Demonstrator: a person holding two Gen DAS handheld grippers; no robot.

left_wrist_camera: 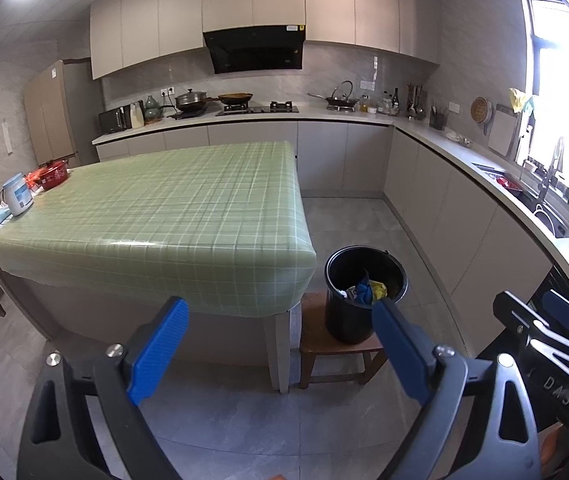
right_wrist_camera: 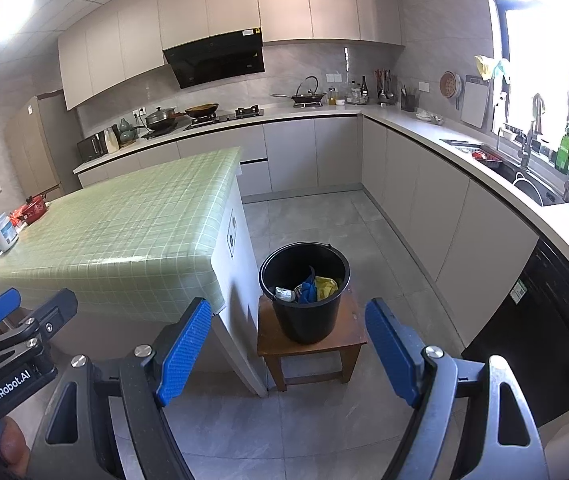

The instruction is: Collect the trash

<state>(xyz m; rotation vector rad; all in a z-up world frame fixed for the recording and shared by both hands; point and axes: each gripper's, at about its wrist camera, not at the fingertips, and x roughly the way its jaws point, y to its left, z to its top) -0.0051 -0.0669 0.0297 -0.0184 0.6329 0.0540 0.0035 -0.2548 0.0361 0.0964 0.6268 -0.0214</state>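
Note:
A black bucket (left_wrist_camera: 364, 296) (right_wrist_camera: 305, 292) stands on a small wooden stool (left_wrist_camera: 320, 344) (right_wrist_camera: 354, 338) beside the green-checked table (left_wrist_camera: 156, 216) (right_wrist_camera: 116, 240). Inside it lie crumpled wrappers (left_wrist_camera: 366, 290) (right_wrist_camera: 310, 288), blue, yellow and white. My left gripper (left_wrist_camera: 280, 320) is open with nothing between its blue pads, hanging short of the table's near corner. My right gripper (right_wrist_camera: 288, 320) is open too, empty, with the bucket seen between its fingers farther off. Each gripper shows at the edge of the other's view.
A white jar (left_wrist_camera: 17, 196) (right_wrist_camera: 3, 232), a red pot (left_wrist_camera: 53, 174) (right_wrist_camera: 34, 210) and small packets sit at the table's far left edge. Counters with a stove (left_wrist_camera: 258, 109) and a sink (right_wrist_camera: 532, 192) run along the back and right walls. Grey tiled floor lies between.

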